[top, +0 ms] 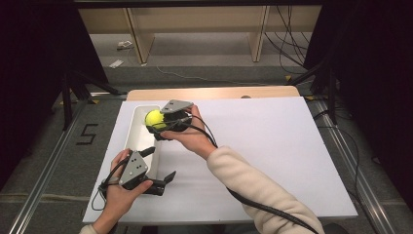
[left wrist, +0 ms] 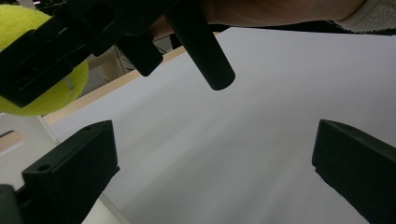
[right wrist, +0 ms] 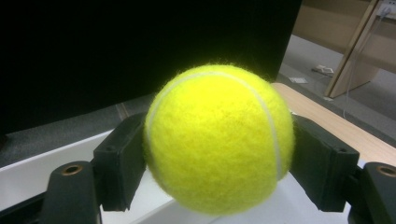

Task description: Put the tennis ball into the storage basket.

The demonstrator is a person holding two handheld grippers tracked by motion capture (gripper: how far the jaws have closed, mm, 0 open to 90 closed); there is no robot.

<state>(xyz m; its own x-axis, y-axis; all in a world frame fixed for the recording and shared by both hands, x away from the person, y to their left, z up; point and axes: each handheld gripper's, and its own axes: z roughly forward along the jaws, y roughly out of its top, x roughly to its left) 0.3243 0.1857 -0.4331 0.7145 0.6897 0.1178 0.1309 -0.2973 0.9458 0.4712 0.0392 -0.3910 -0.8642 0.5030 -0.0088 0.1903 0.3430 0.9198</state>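
A yellow-green tennis ball (top: pixel 154 118) is held in my right gripper (top: pixel 157 123), which is shut on it above the far end of a long white tray (top: pixel 138 141) at the table's left. In the right gripper view the ball (right wrist: pixel 219 140) sits squeezed between both black jaws, clear of the tray below. My left gripper (top: pixel 161 165) rests open near the front left of the table, beside the tray's near end, with nothing between its jaws. The left gripper view shows its own jaws spread over white paper, and the ball (left wrist: pixel 44 93) in the other gripper at upper left.
A white sheet (top: pixel 258 146) covers most of the table, with a wooden strip (top: pixel 214 92) showing at the far edge. Black curtains and stand legs flank both sides. Wooden furniture legs and cables stand on the floor beyond.
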